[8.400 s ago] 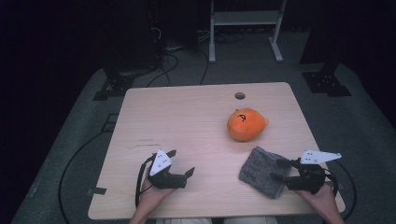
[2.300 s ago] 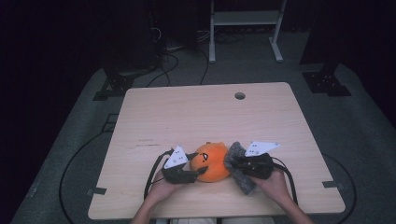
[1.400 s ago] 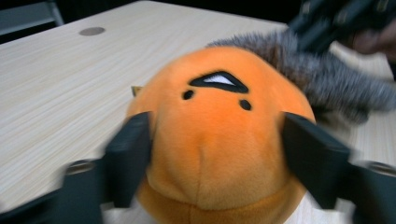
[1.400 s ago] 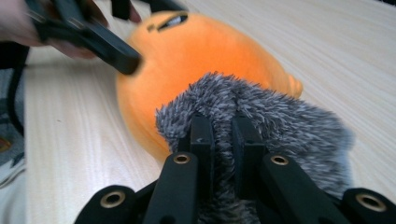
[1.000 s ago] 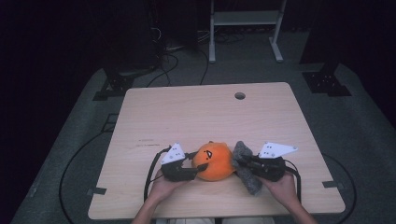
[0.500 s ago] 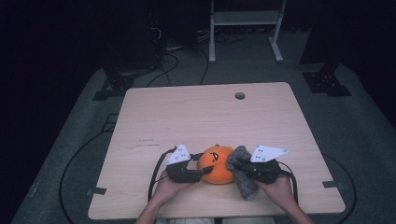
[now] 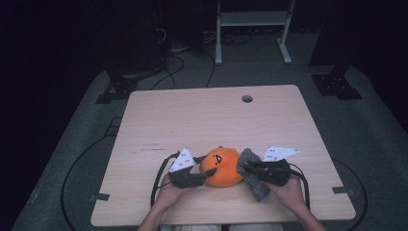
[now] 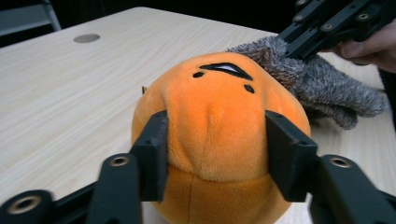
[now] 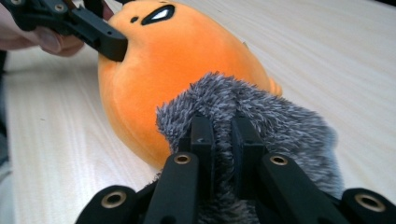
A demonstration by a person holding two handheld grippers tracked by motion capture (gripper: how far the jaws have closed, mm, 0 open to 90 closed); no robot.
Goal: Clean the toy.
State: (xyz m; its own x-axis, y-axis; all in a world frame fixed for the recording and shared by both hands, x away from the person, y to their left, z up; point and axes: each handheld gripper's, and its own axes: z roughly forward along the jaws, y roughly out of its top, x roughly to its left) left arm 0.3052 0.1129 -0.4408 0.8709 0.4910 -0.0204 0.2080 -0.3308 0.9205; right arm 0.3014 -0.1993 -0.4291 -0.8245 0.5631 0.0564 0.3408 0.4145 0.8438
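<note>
Dark room, grey floor, cables; pale wooden table [image 7: 192, 115]; left gripper [image 8: 215, 154] clamps orange plush [image 7: 221, 167]; right gripper [image 9: 222, 135] pinches grey cloth [image 9: 285, 130] against it.

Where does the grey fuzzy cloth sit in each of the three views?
High view: the grey fuzzy cloth lies low and right of centre, against the orange plush's right side, clamped in the right claw.
Left gripper view: upper right, behind the plush.
Right gripper view: lower centre, pinched between the near jaws, plush behind.
Shared landmark: the plush's black-marked face.
</note>
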